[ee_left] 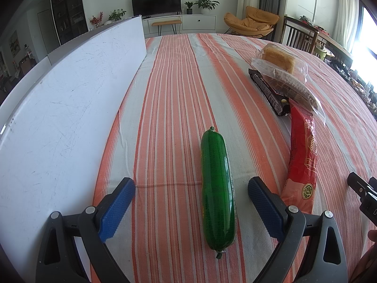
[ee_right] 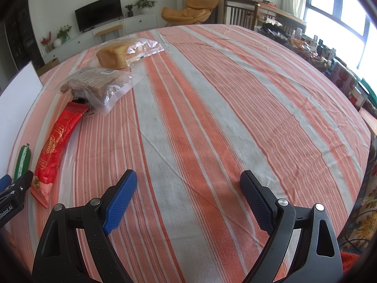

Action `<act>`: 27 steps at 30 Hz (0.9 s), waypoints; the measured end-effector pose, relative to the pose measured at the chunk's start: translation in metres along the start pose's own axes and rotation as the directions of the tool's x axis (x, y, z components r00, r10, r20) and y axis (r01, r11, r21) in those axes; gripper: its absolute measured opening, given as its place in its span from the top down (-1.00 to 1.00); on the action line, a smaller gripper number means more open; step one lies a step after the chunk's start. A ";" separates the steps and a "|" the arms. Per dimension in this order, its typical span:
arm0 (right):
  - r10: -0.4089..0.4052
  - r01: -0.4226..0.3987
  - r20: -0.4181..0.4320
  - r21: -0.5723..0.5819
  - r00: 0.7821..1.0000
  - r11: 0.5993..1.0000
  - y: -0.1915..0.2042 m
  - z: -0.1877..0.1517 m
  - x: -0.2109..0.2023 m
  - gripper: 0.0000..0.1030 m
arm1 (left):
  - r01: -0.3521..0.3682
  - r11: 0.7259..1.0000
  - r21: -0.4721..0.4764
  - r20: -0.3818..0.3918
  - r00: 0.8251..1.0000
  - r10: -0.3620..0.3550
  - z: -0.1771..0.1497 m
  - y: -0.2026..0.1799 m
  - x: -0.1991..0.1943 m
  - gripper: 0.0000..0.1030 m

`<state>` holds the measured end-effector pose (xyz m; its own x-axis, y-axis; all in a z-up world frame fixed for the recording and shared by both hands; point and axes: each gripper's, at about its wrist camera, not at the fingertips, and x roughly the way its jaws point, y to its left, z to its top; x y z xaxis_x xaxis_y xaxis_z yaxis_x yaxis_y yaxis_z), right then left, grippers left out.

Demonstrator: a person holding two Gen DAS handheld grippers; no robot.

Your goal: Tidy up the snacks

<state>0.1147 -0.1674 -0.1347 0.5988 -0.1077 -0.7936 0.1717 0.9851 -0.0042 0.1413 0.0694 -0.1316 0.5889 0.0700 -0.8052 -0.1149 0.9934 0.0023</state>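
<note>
Five snack items counted on the striped tablecloth (ee_right: pixel 212 118), all toward its left part. One green sausage (ee_left: pixel 216 188) lies flat, lengthwise between the spread fingers of the left gripper (ee_left: pixel 191 188); neither blue pad touches it, so that claw is wide apart and holding nothing. One red snack packet (ee_left: pixel 300 155) lies just right of the sausage, its far end tucked under the pile beyond. One dark wrapped bar (ee_left: pixel 267 89) lies under one clear bag of brown pieces (ee_right: pixel 99 87). One bagged loaf of bread (ee_right: pixel 117 55) sits farthest out, just behind that bag; whether the two touch cannot be told. One white board (ee_left: pixel 59 99) stands along the cloth's left edge, near the sausage. The right gripper (ee_right: pixel 188 188) hovers over bare cloth well to the right of all five items, its fingers spread and empty. Two grippers in total; each shows at the edge of the other's view.
</note>
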 end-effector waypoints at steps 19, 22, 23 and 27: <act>0.006 -0.006 -0.002 0.003 1.000 1.000 -0.001 0.000 0.000 -0.78 | 0.000 1.000 0.000 0.000 1.000 0.000 0.000 0.000 0.000 -0.87; 0.131 -0.131 0.012 0.096 0.991 0.987 -0.013 0.002 -0.007 -0.77 | 0.000 1.000 0.000 0.000 1.000 0.000 0.000 0.000 0.000 -0.88; 0.199 -0.200 0.019 0.134 0.980 0.971 -0.017 0.005 -0.009 -0.76 | 0.000 1.000 0.000 0.000 1.000 0.000 0.000 0.000 0.000 -0.88; 0.331 -0.327 -0.017 0.119 0.943 0.937 0.005 0.029 -0.014 -0.76 | 0.000 1.000 0.000 0.000 1.000 0.000 0.000 0.000 0.000 -0.88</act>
<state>0.1301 -0.1652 -0.1061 0.6087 0.2269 -0.7603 0.0586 0.9428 0.3283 0.1415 0.0696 -0.1316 0.5889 0.0698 -0.8052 -0.1148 0.9934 0.0022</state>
